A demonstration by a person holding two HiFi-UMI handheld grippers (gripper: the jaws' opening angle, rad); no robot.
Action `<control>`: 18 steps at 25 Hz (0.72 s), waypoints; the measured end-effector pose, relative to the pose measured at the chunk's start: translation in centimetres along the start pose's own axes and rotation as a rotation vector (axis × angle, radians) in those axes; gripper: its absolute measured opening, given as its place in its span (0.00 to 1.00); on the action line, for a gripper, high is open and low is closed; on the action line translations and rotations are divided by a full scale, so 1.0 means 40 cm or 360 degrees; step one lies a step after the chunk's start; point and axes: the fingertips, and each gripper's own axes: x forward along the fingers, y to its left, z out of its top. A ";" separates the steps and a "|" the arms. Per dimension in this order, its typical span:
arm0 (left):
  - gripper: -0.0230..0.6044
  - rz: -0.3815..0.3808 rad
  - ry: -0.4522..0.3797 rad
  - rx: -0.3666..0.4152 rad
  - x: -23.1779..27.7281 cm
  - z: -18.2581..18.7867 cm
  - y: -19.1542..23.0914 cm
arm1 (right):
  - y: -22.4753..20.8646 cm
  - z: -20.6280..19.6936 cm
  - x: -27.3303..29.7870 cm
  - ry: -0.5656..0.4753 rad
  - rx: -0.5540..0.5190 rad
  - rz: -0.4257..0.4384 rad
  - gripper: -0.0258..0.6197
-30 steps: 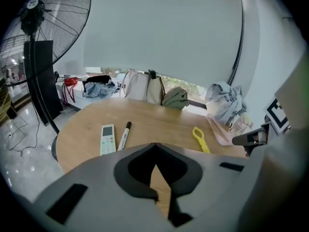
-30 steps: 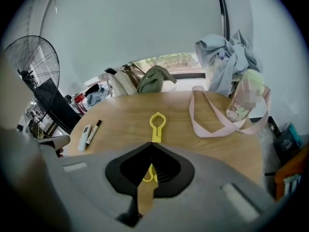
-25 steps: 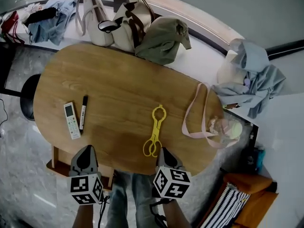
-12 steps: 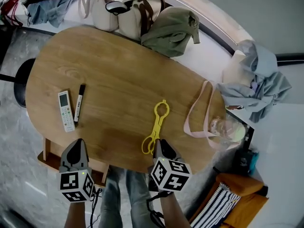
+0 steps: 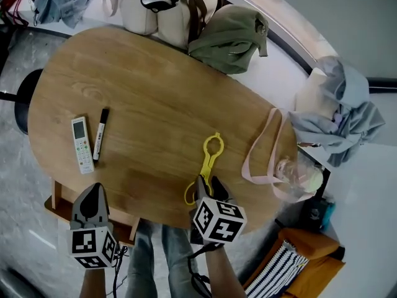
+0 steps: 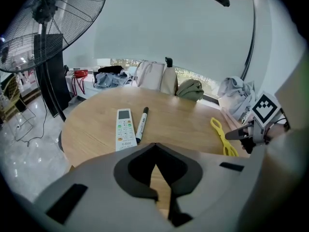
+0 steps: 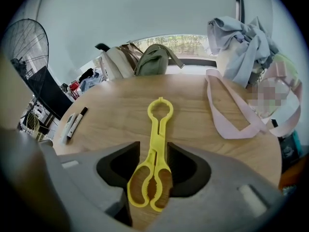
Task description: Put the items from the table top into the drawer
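Yellow plastic tongs (image 5: 209,160) lie on the oval wooden table (image 5: 155,98), looped handles toward me. My right gripper (image 5: 202,189) hangs over that handle end. Its jaws have just been opening, and the tongs' loops (image 7: 150,180) lie between the spread jaws, not pressed by them. A white remote (image 5: 80,144) and a black marker (image 5: 99,134) lie side by side at the table's left. My left gripper (image 5: 92,194) is shut and empty, below the table's front edge near the remote (image 6: 124,128) and marker (image 6: 141,124).
A pink-strapped clear bag (image 5: 296,172) lies at the table's right end. Handbags (image 5: 158,8) and an olive bag (image 5: 229,33) crowd the far edge. Clothes (image 5: 338,113) sit to the right. A wooden frame (image 5: 57,205) shows under the front edge. A standing fan (image 6: 48,23) is at the left.
My right gripper has come down and forward over the tongs' handle end, and its jaws have parted around the loops. The left gripper has sunk a little toward the lower left.
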 end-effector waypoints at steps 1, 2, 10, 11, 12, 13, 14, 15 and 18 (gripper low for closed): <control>0.03 0.0002 0.0002 -0.0003 0.001 -0.001 0.002 | -0.001 0.001 0.007 0.0006 -0.0013 -0.0008 0.29; 0.03 0.0004 0.0004 -0.0008 0.003 -0.002 0.005 | -0.002 0.002 0.014 0.0012 -0.0024 -0.0014 0.30; 0.03 0.0028 0.0011 -0.0052 0.021 -0.005 0.017 | -0.003 0.012 0.055 0.0048 -0.0068 -0.0018 0.32; 0.03 0.0026 0.0012 -0.0057 0.024 -0.005 0.016 | -0.003 0.015 0.059 0.0051 -0.0073 -0.0019 0.32; 0.03 0.0022 0.0013 -0.0061 0.026 -0.007 0.014 | -0.005 0.016 0.062 0.0055 -0.0080 -0.0022 0.33; 0.03 0.0018 0.0015 -0.0063 0.028 -0.009 0.012 | -0.006 0.017 0.065 0.0061 -0.0087 -0.0027 0.33; 0.03 0.0014 0.0018 -0.0063 0.028 -0.011 0.012 | -0.006 0.016 0.069 0.0067 -0.0092 -0.0032 0.33; 0.03 0.0012 0.0020 -0.0063 0.027 -0.012 0.013 | -0.006 0.015 0.073 0.0074 -0.0096 -0.0037 0.33; 0.03 0.0010 0.0024 -0.0068 0.026 -0.018 0.013 | -0.011 0.015 0.079 0.0089 -0.0093 -0.0056 0.33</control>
